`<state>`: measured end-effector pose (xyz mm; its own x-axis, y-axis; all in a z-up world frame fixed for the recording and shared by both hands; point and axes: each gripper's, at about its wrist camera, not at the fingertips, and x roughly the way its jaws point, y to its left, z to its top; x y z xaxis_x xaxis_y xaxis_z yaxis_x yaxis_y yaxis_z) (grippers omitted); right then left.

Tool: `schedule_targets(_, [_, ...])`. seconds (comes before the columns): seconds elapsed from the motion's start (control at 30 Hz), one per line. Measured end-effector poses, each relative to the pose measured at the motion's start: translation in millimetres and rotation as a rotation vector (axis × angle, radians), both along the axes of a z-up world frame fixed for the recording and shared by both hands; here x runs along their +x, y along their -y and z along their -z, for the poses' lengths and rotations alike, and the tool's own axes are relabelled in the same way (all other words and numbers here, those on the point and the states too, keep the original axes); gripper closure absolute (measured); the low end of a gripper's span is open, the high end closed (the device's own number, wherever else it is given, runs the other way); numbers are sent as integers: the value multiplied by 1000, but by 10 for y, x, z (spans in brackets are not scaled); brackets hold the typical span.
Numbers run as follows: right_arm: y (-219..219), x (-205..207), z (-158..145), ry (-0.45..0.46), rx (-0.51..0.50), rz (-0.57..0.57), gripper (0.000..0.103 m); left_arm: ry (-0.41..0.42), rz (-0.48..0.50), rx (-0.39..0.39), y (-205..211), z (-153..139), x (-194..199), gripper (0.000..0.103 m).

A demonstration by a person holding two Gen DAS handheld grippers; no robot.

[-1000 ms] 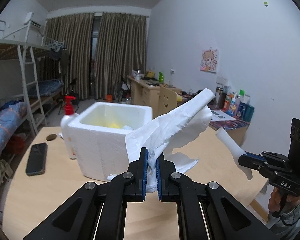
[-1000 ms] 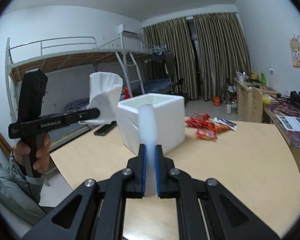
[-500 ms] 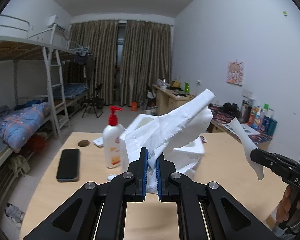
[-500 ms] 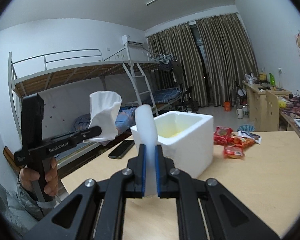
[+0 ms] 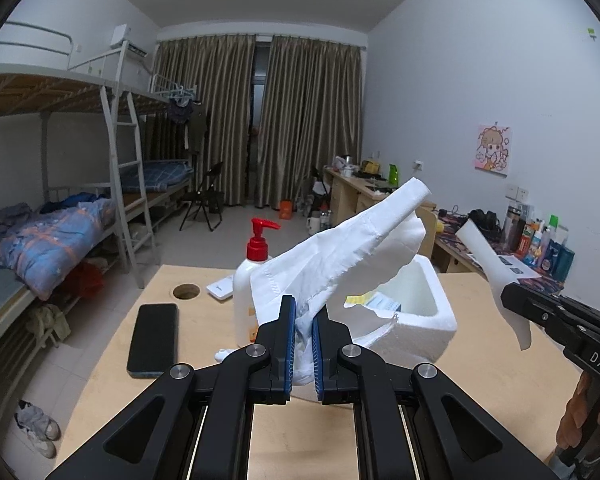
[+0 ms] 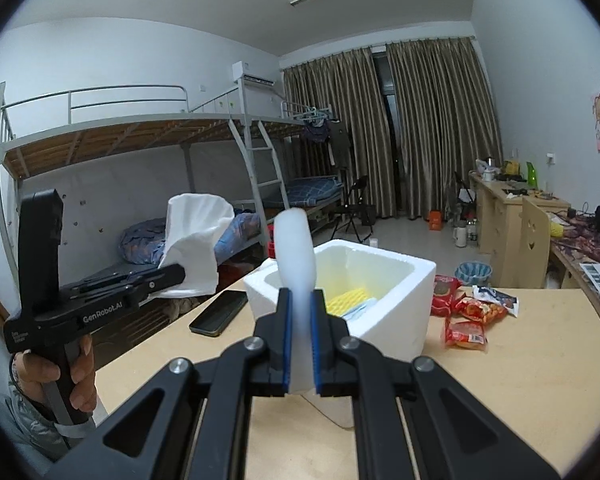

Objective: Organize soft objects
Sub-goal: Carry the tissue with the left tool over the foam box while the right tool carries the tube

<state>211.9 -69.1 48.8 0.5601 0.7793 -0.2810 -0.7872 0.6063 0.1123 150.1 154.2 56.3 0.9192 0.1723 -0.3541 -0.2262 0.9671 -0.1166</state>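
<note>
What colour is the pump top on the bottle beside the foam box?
Red, on a white bottle; the pump top shows best in the left wrist view.

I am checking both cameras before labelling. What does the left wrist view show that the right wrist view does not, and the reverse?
Only the left wrist view shows the pump bottle with its red top and the round hole in the table.

Only the right wrist view shows the red snack packets beside the box.

Both show the white foam box, the black phone, the bunk bed, and each gripper shut on white tissue: left gripper, right gripper.
</note>
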Motion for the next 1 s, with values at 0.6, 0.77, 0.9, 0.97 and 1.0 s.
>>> schedule_targets(0.6, [-155,321,-163,-10,2,25,93,-16,40,14,-45,-141,611,95])
schedule_targets(0.77, [-212,412,-177,-17,-1,41,93,-25,51,5,-75,-108,806,95])
schedule_targets(0.9, [-232,495,-178,-18,-5,46,92,-39,67,4,-102,-83,983,95])
schedule_targets(0.97, [-236,544,-175,-23,-4,52,92,-48,73,9,-95,-80,1070,95])
schedule_targets(1.0, [-237,558,-171,-23,-1,55,92,-52,78,8,-89,-73,1116,95])
